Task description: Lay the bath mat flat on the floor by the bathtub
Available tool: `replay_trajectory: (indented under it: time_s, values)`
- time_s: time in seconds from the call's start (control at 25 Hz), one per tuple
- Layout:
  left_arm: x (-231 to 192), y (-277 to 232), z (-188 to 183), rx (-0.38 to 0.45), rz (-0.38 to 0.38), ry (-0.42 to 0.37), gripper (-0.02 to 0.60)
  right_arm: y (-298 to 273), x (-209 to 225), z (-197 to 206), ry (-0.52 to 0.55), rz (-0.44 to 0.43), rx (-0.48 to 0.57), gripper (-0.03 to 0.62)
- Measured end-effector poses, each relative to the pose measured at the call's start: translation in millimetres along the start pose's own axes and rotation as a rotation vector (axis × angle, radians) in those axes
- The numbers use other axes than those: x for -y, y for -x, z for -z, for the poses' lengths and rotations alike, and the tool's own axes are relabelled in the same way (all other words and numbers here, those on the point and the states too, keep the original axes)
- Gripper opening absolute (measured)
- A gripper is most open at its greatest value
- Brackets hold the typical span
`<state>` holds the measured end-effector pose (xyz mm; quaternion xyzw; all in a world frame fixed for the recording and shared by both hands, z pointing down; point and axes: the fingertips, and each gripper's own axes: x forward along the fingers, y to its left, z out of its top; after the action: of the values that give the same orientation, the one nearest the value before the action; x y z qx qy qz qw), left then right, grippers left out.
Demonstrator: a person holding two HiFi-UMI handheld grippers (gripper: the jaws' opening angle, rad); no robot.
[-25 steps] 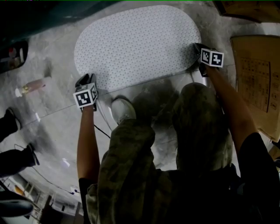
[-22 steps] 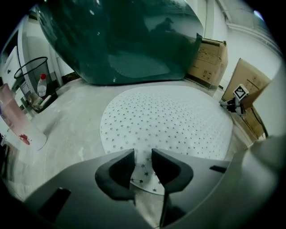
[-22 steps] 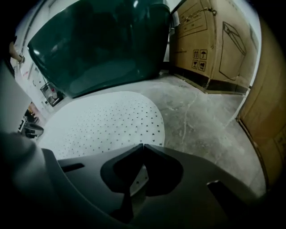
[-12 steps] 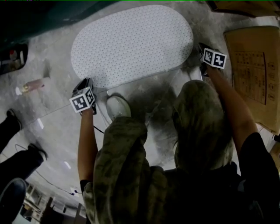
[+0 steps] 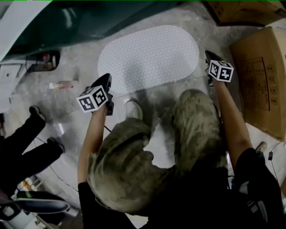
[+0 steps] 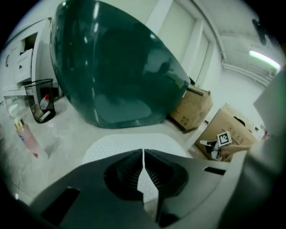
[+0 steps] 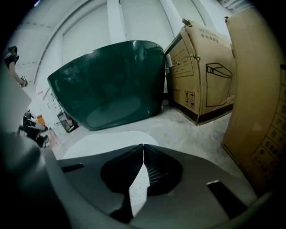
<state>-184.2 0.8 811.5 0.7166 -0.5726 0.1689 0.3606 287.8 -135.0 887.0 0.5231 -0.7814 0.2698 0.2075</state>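
The white dotted oval bath mat (image 5: 149, 58) lies flat on the grey floor beside the dark green bathtub (image 5: 89, 22). My left gripper (image 5: 107, 79) hangs just off the mat's near left edge, jaws shut with nothing between them. My right gripper (image 5: 208, 55) is beside the mat's right end, also shut and empty. In the left gripper view the closed left gripper (image 6: 143, 154) points over the mat (image 6: 120, 145) toward the tub (image 6: 116, 76). The right gripper view has the closed right gripper (image 7: 143, 150) above the mat (image 7: 103, 143), with the tub (image 7: 107, 85) behind.
Large cardboard boxes (image 5: 261, 80) stand to the right and at the back (image 5: 241, 9). A black wire bin (image 5: 42, 60) and a pink bottle (image 5: 62, 84) are left of the mat. Another person's legs (image 5: 31, 147) are at the left. My shoe (image 5: 133, 109) is near the mat's front edge.
Both grippers have drawn back from the mat's edges and the view has pulled up and away. The mat stays flat on the floor.
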Motion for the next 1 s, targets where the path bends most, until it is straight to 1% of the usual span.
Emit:
replay_trajectory:
  time_s: [0.08, 0.16, 0.24, 0.32, 0.36, 0.4, 0.44, 0.52, 0.56, 0.6, 0.68, 0.72, 0.8, 0.84, 0.88, 0.92, 0.96, 1.0]
  values:
    - [20.6, 13.2, -37.9, 0.032, 0.012, -0.028, 0.029, 0.0, -22.3, -28.5, -0.026, -0.036, 0.043, 0.025]
    - [35.0, 37.3, -71.9, 0.043, -0.005, -0.083, 0.029, -0.3, -64.2, -56.9, -0.003, -0.086, 0.077, 0.025]
    - [58.4, 68.2, -109.8, 0.064, 0.01, -0.109, 0.029, -1.6, -111.5, -78.1, 0.005, -0.176, 0.084, 0.025]
    - [98.4, 97.1, -145.5, 0.083, 0.052, -0.151, 0.029, -0.7, -148.0, -87.6, -0.087, -0.306, 0.074, 0.025]
    - [120.6, 110.8, -160.3, 0.088, 0.062, -0.184, 0.029, 1.2, -161.2, -87.4, -0.136, -0.353, 0.076, 0.025]
    - [142.2, 123.5, -173.7, 0.095, 0.068, -0.22, 0.029, 3.2, -171.5, -83.2, -0.152, -0.375, 0.079, 0.025]
    - [163.3, 134.5, -186.6, 0.105, 0.073, -0.258, 0.029, 4.8, -179.4, -75.3, -0.13, -0.375, 0.078, 0.025]
    - [202.8, 150.4, -213.8, 0.144, 0.086, -0.341, 0.029, 6.5, -191.0, -60.2, -0.043, -0.357, 0.063, 0.025]
    - [219.4, 157.0, -228.7, 0.181, 0.09, -0.364, 0.029, 6.6, -195.8, -58.7, -0.007, -0.359, 0.061, 0.025]
    - [233.3, 163.5, -242.5, 0.227, 0.098, -0.359, 0.029, 6.6, -199.7, -60.6, 0.019, -0.366, 0.069, 0.025]
    - [251.7, 173.9, -256.8, 0.305, 0.135, -0.286, 0.029, 9.7, -203.0, -65.4, 0.046, -0.367, 0.106, 0.025]
    - [254.4, 176.6, -255.4, 0.323, 0.15, -0.25, 0.029, 13.8, -203.0, -67.6, 0.059, -0.358, 0.127, 0.025]
    - [245.8, 176.5, -240.9, 0.321, 0.14, -0.218, 0.029, 24.0, -206.8, -70.8, 0.114, -0.35, 0.165, 0.025]
    - [236.8, 175.6, -234.7, 0.315, 0.121, -0.202, 0.029, 28.3, -211.4, -71.2, 0.154, -0.358, 0.178, 0.025]
    - [228.4, 175.8, -234.9, 0.323, 0.105, -0.169, 0.029, 30.6, -215.7, -71.4, 0.195, -0.371, 0.184, 0.025]
    - [224.4, 178.3, -242.6, 0.357, 0.111, -0.126, 0.029, 30.6, -218.0, -71.7, 0.227, -0.381, 0.182, 0.025]
    - [226.7, 182.9, -255.6, 0.42, 0.14, -0.086, 0.029, 29.2, -218.2, -71.8, 0.244, -0.387, 0.171, 0.025]
    - [233.0, 187.6, -268.2, 0.489, 0.169, -0.068, 0.029, 27.5, -216.9, -71.0, 0.244, -0.389, 0.152, 0.025]
